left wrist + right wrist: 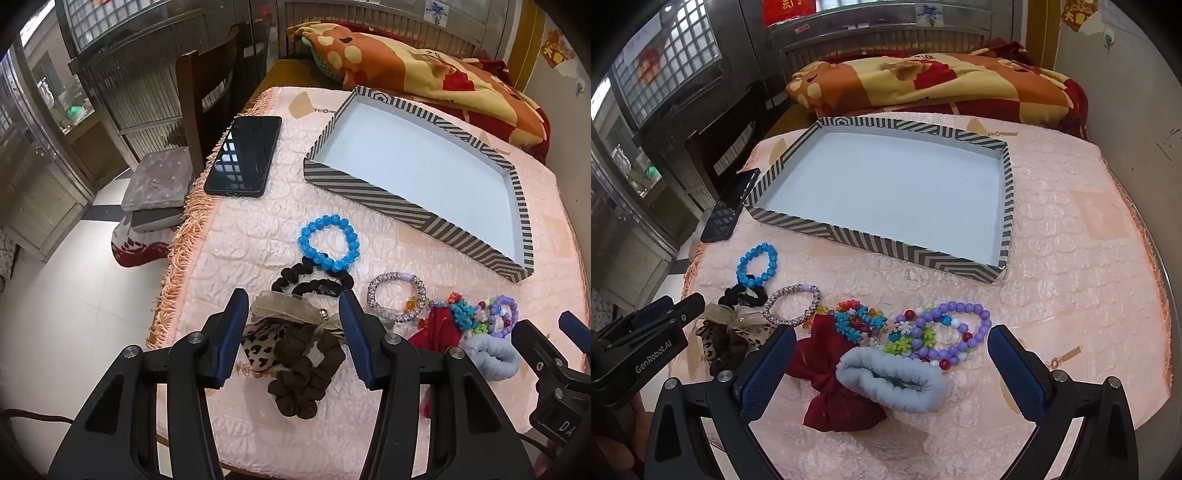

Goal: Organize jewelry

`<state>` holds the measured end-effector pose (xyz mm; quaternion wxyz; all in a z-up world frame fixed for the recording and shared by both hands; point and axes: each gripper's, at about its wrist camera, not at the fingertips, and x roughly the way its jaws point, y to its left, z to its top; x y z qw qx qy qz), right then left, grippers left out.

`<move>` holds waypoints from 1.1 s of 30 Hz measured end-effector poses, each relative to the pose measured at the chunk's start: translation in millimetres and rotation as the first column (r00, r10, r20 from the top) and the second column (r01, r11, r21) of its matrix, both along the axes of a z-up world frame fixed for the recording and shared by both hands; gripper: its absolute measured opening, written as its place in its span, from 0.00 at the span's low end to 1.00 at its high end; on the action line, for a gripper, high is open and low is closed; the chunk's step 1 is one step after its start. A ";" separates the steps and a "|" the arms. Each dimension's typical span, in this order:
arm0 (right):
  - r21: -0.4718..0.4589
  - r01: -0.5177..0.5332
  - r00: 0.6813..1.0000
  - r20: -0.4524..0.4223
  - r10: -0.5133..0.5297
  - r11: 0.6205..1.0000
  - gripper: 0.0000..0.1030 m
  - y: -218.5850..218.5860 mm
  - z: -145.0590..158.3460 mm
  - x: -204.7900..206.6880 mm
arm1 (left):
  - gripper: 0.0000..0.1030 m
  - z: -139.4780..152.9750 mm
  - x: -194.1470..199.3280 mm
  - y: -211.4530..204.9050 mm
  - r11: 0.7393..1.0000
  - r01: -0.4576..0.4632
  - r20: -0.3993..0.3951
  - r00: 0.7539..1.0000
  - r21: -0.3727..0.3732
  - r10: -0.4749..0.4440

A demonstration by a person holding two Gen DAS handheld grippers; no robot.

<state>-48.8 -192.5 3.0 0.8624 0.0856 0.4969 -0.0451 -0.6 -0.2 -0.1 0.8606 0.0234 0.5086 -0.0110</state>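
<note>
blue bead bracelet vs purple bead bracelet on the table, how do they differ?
The round blue glossy-bead bracelet is a single colour; the purple bead bracelet mixes in red, white and blue beads. The blue one overlaps only a black scrunchie; the purple one sits in a tangle of colourful beaded pieces. The blue one lies nearer the black phone. Both rest on the pink tablecloth, outside the striped tray.

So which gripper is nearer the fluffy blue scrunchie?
Right. The right gripper frames the blue scrunchie between open fingers; the left gripper hangs over the brown scrunchie beside it.
</note>
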 end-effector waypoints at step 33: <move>-0.029 -0.036 0.999 -0.026 0.035 0.999 1.00 10.8 1.9 9.8 | 0.49 -4.7 3.4 7.8 0.998 -0.024 -0.002 1.000 -0.051 0.024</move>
